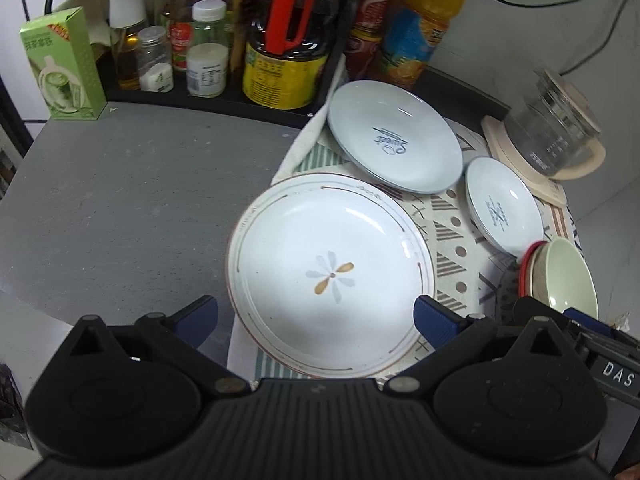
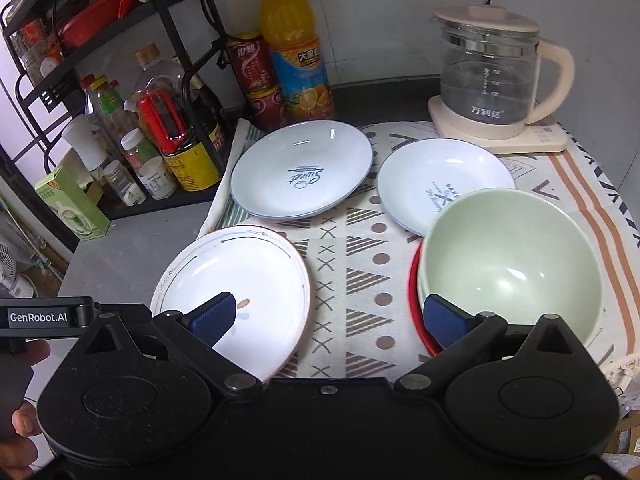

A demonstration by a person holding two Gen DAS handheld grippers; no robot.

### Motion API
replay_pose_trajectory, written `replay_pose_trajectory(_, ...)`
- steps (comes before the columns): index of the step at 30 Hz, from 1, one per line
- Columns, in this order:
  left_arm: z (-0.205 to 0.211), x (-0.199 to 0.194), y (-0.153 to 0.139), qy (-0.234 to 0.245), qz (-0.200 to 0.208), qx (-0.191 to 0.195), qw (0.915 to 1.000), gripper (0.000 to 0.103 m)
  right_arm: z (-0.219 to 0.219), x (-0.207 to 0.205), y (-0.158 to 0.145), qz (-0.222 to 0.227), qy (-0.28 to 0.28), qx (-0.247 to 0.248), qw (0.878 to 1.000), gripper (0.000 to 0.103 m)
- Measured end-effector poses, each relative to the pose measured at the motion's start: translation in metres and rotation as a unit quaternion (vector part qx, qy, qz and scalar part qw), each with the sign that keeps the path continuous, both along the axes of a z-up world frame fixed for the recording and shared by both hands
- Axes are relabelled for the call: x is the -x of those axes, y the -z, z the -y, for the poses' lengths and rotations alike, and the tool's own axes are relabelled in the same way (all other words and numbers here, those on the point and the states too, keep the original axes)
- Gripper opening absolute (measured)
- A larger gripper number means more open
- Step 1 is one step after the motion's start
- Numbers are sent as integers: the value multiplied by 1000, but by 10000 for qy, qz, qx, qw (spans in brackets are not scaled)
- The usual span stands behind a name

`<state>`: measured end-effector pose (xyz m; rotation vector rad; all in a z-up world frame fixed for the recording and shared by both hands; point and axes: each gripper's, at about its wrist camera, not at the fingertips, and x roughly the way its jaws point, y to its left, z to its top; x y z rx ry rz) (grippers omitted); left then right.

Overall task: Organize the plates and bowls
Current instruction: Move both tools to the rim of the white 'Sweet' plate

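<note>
Left gripper (image 1: 316, 318) held over the near edge of the white round ceramic plate with a blue-and-tan flower motif (image 1: 330, 276); its blue-padded fingers (image 1: 434, 320) stand wide apart, one on each side of the plate, nothing pinched; contact with the rim cannot be told. This plate lies flat, partly on the patterned cream cloth mat (image 1: 448, 240) and partly over the grey countertop (image 1: 120, 200). Right gripper (image 2: 326, 318) likewise spread, empty, hovering above the mat between the flower plate and the pale green round bowl (image 2: 512, 264). Green bowl sits nested in a red-rimmed dish (image 2: 416, 280) at the near right of the mat; whether the right finger touches it cannot be told. Behind, a pale blue round plate printed "Sweet" (image 2: 302, 172) lies at the mat's far left, its rim just beside the flower plate. A smaller pale blue plate with dark lettering (image 2: 436, 180) lies right of it, near edge hidden by the green bowl. Glass kettle with a cream handle and base (image 2: 496, 80) stands at the far right corner. Orange juice bottle (image 2: 296, 52) and red cans (image 2: 256, 76) stand against the back wall; a black wire rack (image 2: 132, 80) of condiment bottles is at the left.
</note>
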<state>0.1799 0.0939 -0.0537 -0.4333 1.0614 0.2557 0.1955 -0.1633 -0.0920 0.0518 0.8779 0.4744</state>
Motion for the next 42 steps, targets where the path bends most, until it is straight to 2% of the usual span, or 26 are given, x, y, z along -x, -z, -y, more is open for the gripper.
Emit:
replay_pose_trajectory(10, -16, -11, -4, -123, 64, 31, 9999, 103, -18, -10, -4, -51, -101, 29, 9999, 103)
replay_pose_trajectory(14, -22, -22, -1, -128, -49, 98, 9999, 103, -23, -19, -3, -175, -156, -47, 9997, 103)
replay_pose_trajectory(17, -25, -30, 0, -171, -65, 8, 9998, 102, -29, -27, -1, -198, -154, 2, 9997, 103)
replay_pose_trajectory(28, -31, -81, 12, -93, -112, 49, 9999, 102, -40, -71, 10, -462, 43, -107, 9989, 103)
replay_pose_trajectory(35, -33, -113, 25, -73, -35, 245, 9997, 100, -42, -101, 24, -741, 335, -343, 9961, 99)
replay_pose_trajectory(37, -34, -122, 29, -126, 8, 276, 9995, 98, -45, -108, 27, -789, 430, -371, 9953, 96)
replay_pose_trajectory(39, -34, -131, 33, -157, 38, 258, 9995, 91, -48, -114, 29, -785, 456, -406, 9950, 91)
replay_pose_trajectory(42, -38, -144, 42, -280, 52, 454, 9986, 80, -53, -125, 35, -889, 570, -453, 9934, 85)
